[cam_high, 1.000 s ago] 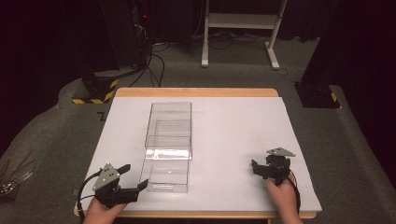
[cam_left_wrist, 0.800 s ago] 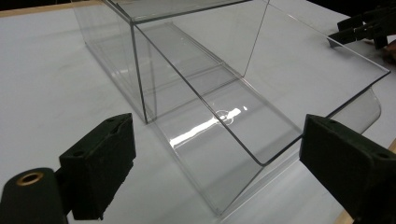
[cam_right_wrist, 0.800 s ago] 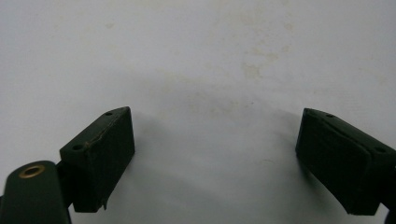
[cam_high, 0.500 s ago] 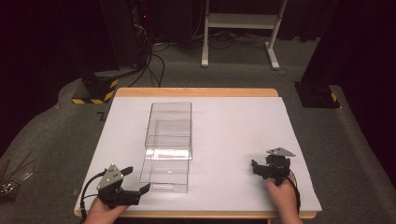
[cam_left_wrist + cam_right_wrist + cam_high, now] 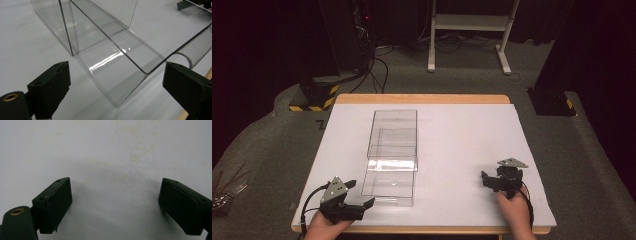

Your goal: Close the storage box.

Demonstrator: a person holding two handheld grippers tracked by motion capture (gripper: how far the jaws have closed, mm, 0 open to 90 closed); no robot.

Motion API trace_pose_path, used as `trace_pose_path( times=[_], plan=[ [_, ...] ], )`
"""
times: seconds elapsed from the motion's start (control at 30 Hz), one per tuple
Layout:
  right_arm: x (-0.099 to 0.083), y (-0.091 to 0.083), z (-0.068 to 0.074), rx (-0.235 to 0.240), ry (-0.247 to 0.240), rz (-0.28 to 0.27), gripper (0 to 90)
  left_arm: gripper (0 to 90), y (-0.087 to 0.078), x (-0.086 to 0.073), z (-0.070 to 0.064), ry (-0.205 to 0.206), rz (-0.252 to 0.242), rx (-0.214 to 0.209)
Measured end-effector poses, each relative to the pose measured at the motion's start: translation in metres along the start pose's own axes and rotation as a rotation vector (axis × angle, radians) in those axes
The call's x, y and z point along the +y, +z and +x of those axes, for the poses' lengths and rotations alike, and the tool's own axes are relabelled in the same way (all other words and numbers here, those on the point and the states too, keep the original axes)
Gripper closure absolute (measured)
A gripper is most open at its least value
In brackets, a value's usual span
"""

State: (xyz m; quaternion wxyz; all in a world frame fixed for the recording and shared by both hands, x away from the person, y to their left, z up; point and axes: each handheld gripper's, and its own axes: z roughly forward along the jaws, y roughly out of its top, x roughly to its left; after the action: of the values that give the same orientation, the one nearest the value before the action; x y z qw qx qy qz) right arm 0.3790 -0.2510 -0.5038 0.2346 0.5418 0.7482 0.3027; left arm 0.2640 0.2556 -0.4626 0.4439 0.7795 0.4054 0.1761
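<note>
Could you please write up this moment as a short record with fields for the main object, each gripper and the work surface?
Main object: clear plastic box, long, open-topped, lying lengthwise on the table
Left gripper: jaws open, pointing at the box's near corner, not touching it
Right gripper: jaws open over bare surface, well apart from the box
Surface: white mat on a wooden table
Contents of box: nothing visible inside

Nothing I can read anywhere here: no word, brand or number on the clear plastic box (image 5: 392, 155) ahead of my jaws, nor on the white table cover (image 5: 462, 140). At the upper left of the high view, a dark mark (image 5: 320, 123) on the carpet by the table's corner is too cut off to read.
</note>
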Motion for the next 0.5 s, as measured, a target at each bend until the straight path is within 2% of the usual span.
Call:
trace_pose_path(
  times=[0.1,0.23,0.27,0.33,0.43,0.47,0.5],
  plan=[
    [0.0,0.0,0.0,0.0,0.0,0.0,11.6,10.7,-0.0003,-0.0008,-0.0017,0.013,-0.017,0.005],
    [0.0,-0.0001,0.0001,-0.001,0.0,0.0,11.7,14.8,-0.0009,-0.0014,-0.003,0.023,-0.039,0.038],
    [0.0,-0.0001,0.0001,-0.001,-0.001,0.0,11.7,15.0,-0.001,-0.0023,-0.0022,0.001,-0.052,0.035],
    [0.0,-0.0001,0.0001,-0.001,-0.001,0.0,11.7,15.2,-0.0002,-0.0032,-0.0012,-0.005,-0.059,0.029],
    [0.0,-0.0001,0.0002,-0.001,-0.001,0.0,11.7,16.8,0.0003,-0.0034,-0.0028,0.001,-0.058,0.025],
    [0.0,-0.0001,0.0002,-0.001,-0.001,0.0,11.7,21.4,0.0003,-0.0036,-0.0055,0.022,-0.064,0.028],
    [0.0,-0.0001,0.0002,-0.001,-0.001,0.0,11.7,23.8,0.0003,-0.0036,-0.0055,0.022,-0.064,0.028]
  ],
)
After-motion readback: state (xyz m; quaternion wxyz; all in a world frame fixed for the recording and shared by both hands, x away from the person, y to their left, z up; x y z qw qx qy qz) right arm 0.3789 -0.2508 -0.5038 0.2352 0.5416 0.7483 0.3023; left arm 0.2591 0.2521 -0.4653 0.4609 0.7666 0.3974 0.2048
